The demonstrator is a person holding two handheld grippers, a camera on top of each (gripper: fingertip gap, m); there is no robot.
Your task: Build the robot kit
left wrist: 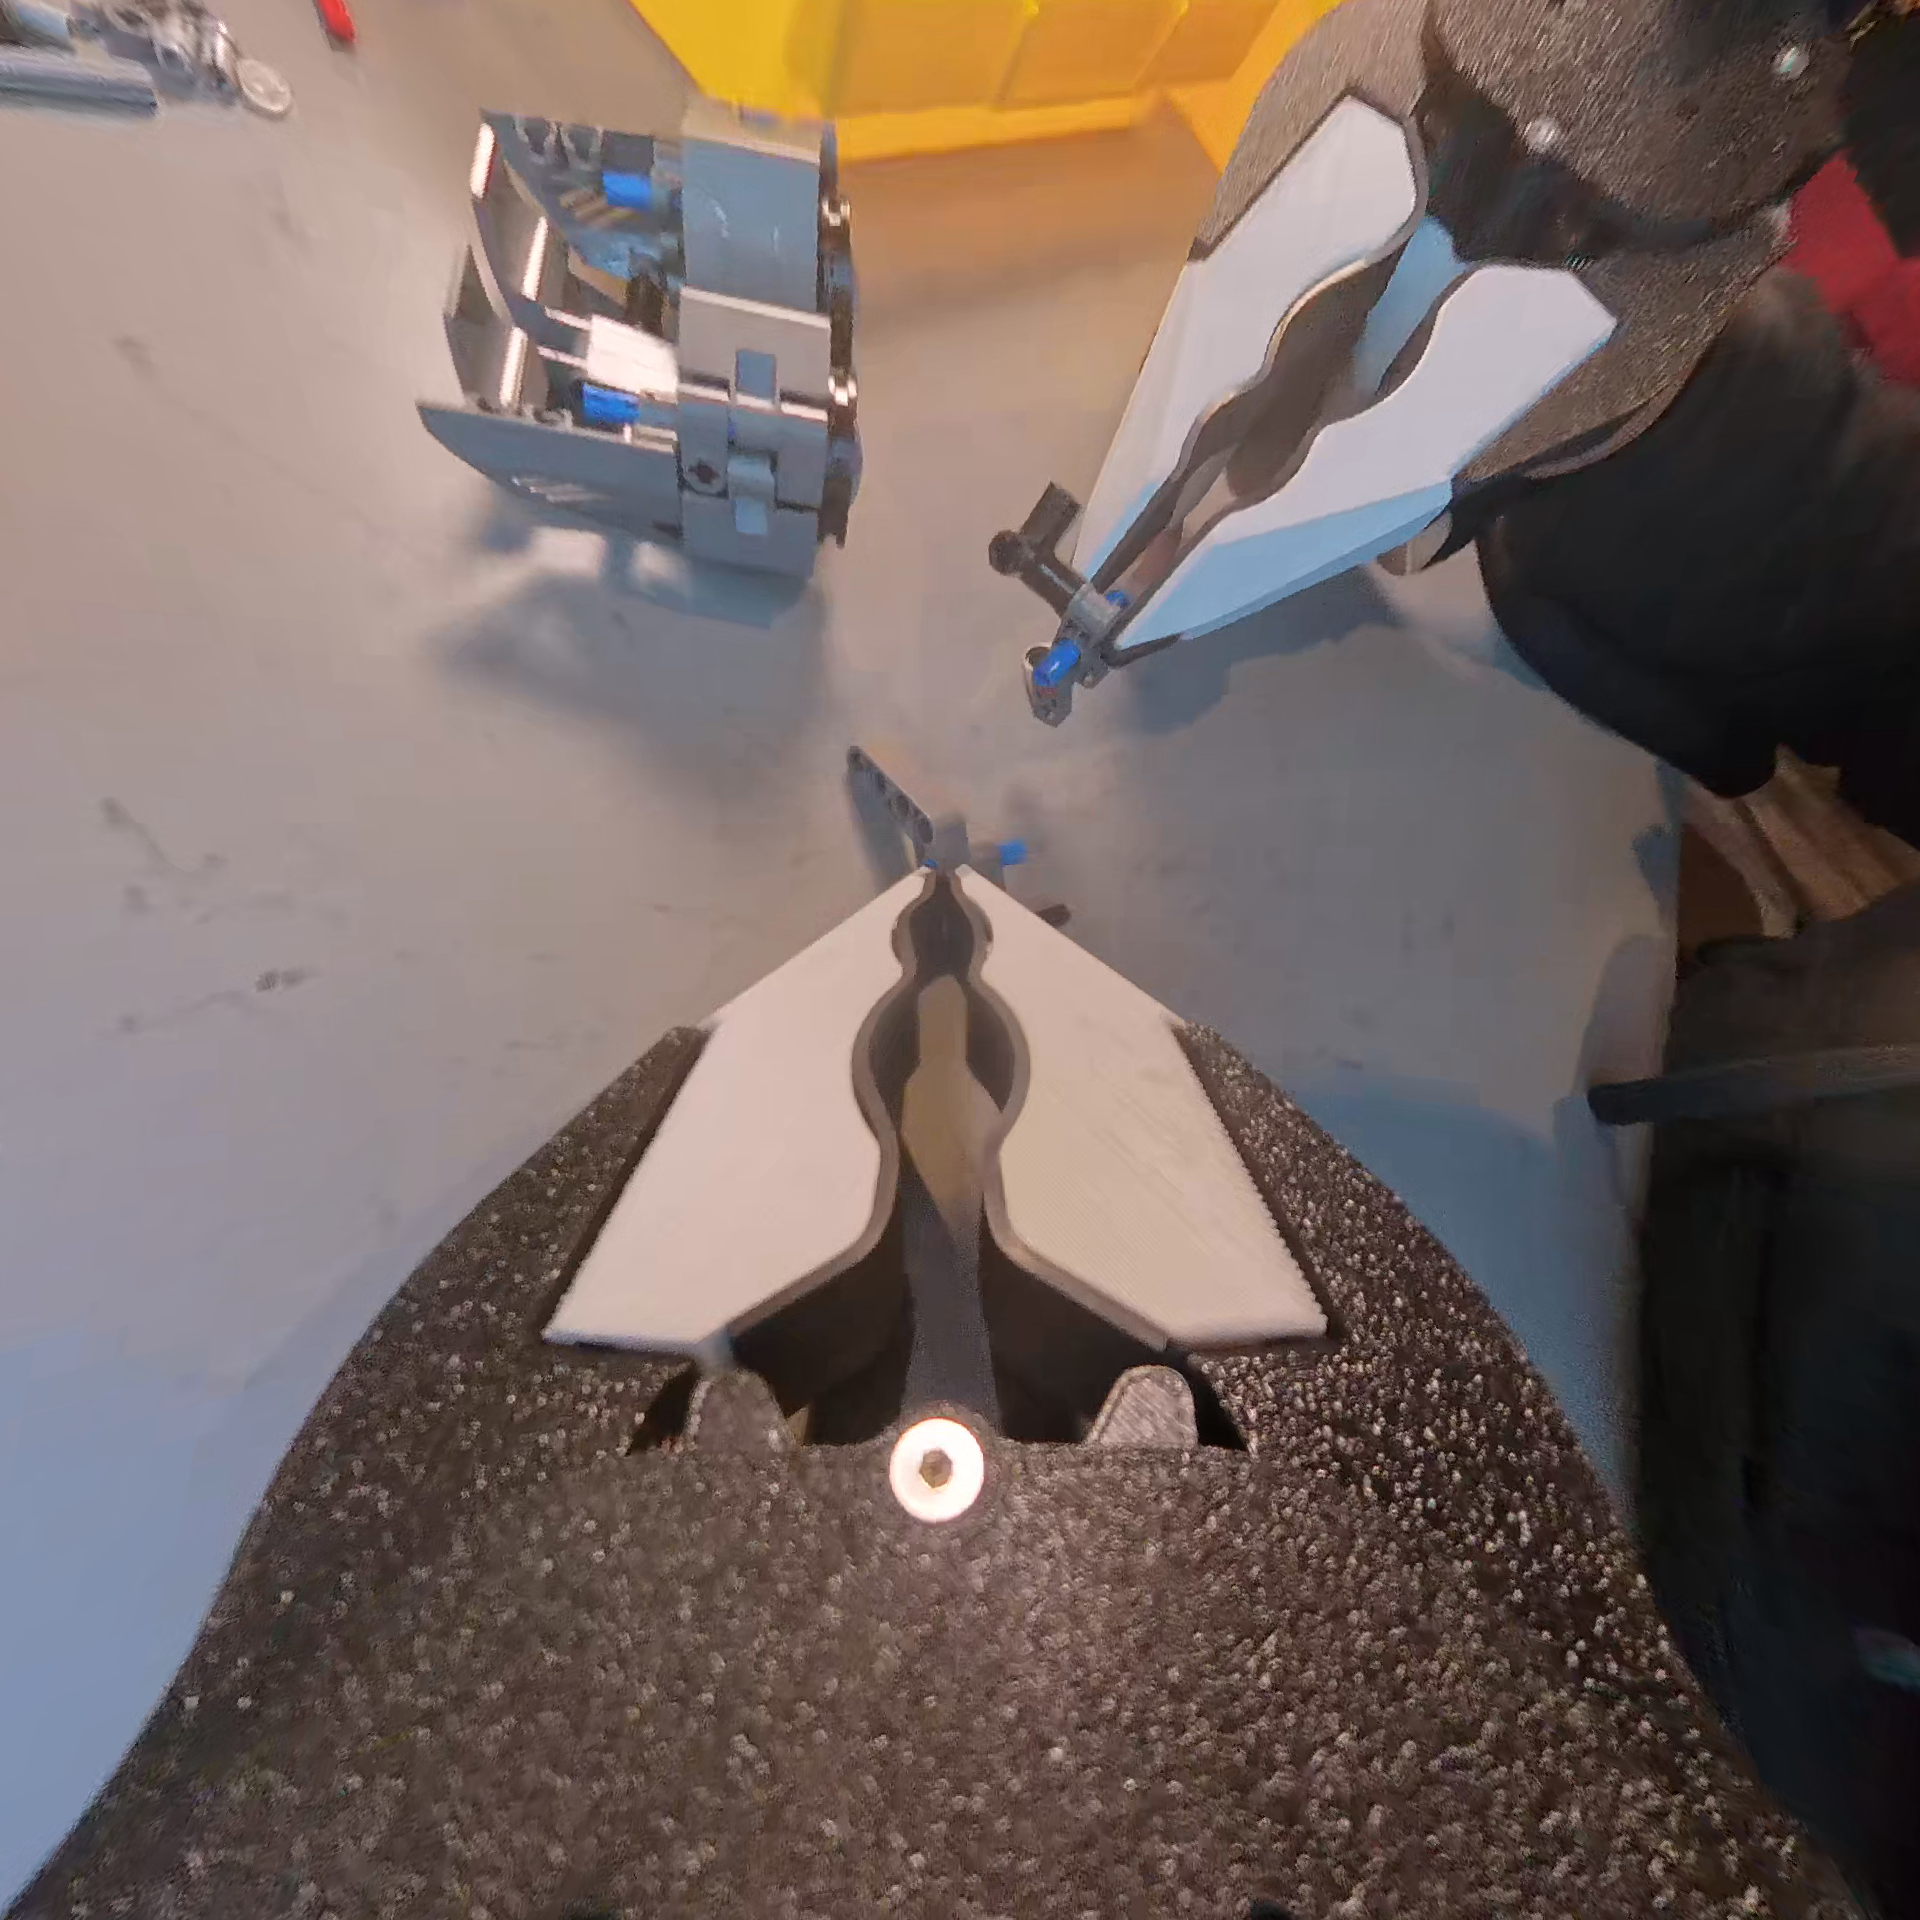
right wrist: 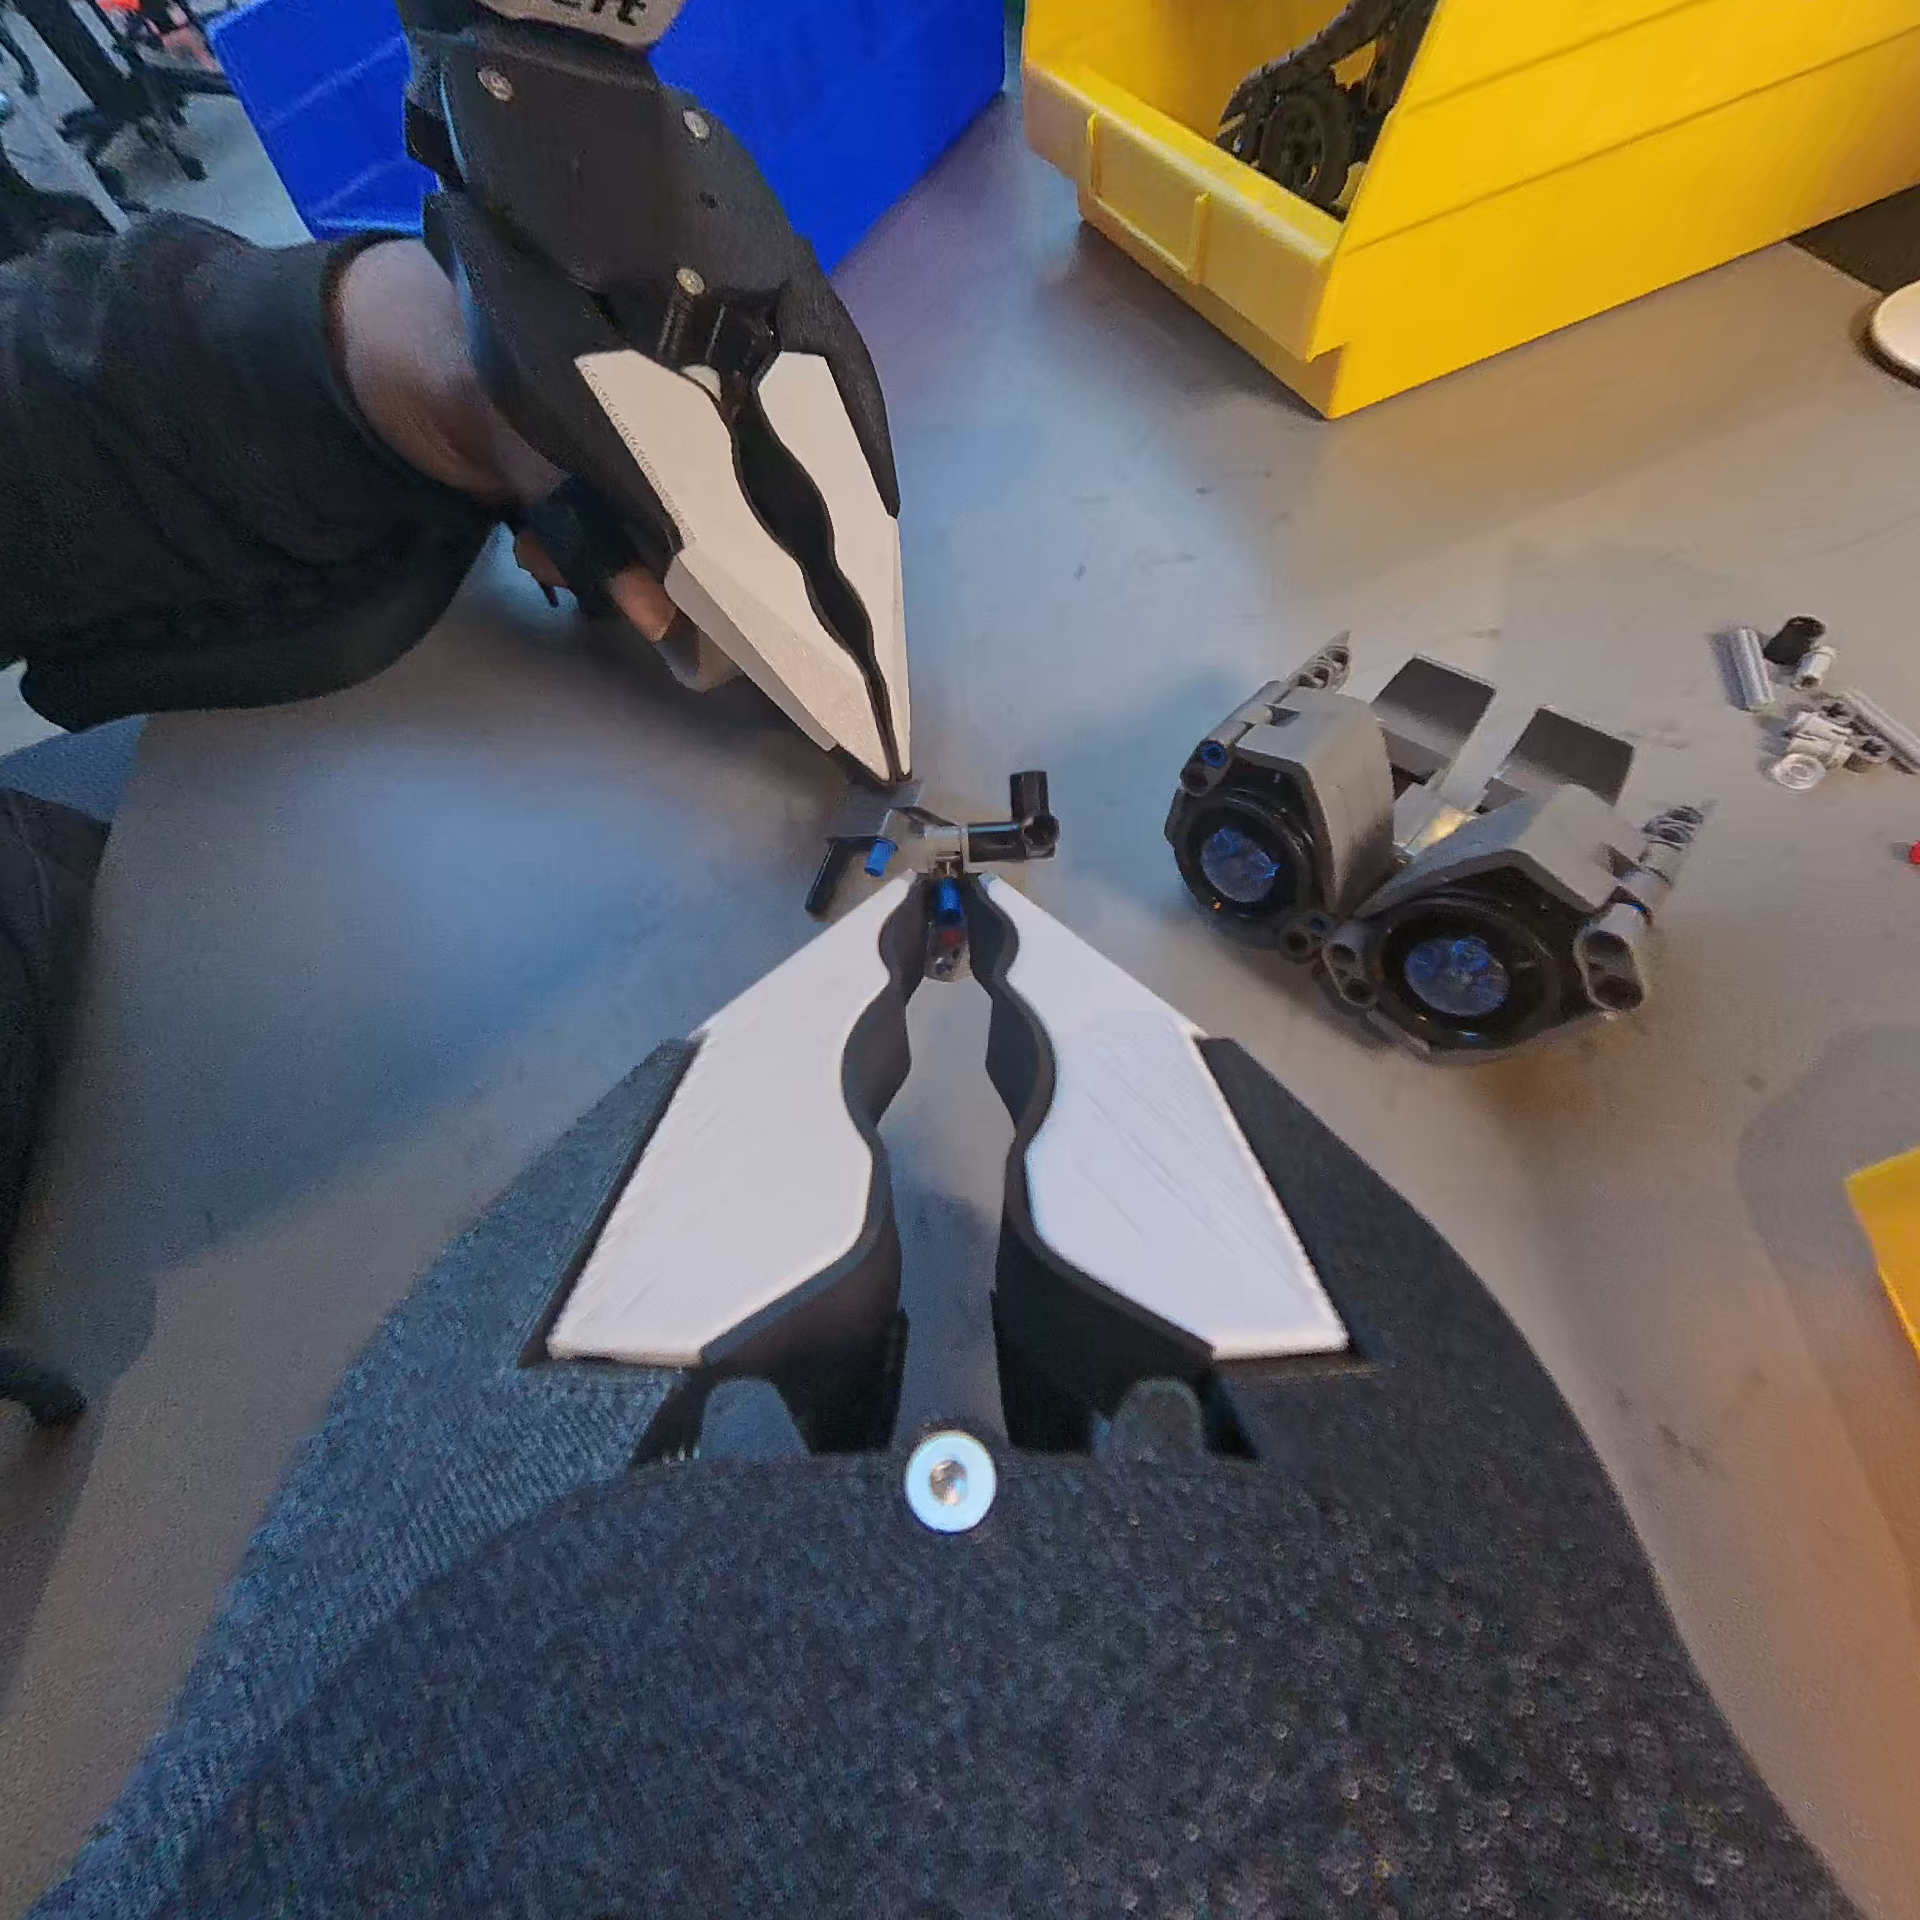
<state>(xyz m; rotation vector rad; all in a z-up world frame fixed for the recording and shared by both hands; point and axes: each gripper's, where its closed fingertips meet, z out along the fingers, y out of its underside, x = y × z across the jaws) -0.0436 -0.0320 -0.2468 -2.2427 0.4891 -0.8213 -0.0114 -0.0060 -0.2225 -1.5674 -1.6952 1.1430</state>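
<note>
Grey tabletop [right wrist: 1299, 499] bears yellow bin [right wrist: 1538, 208] and blue bin [right wrist: 831, 104].

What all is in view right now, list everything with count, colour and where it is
small brick piece with blue pin: one, grey, black and blue, clamped in the right tool's tips
beam piece: one, grey with blue pins, clamped at the left tool's tips
twin-engine brick assembly: one, grey and black with blue centres, on the table right of the tools
loose small parts: several, grey, far right
bin: one, yellow, far side, holding a black wheeled piece
bin: one, blue, far side
table: one, grey
left tool: black with white fingers, shut
right tool: the same, shut
</note>
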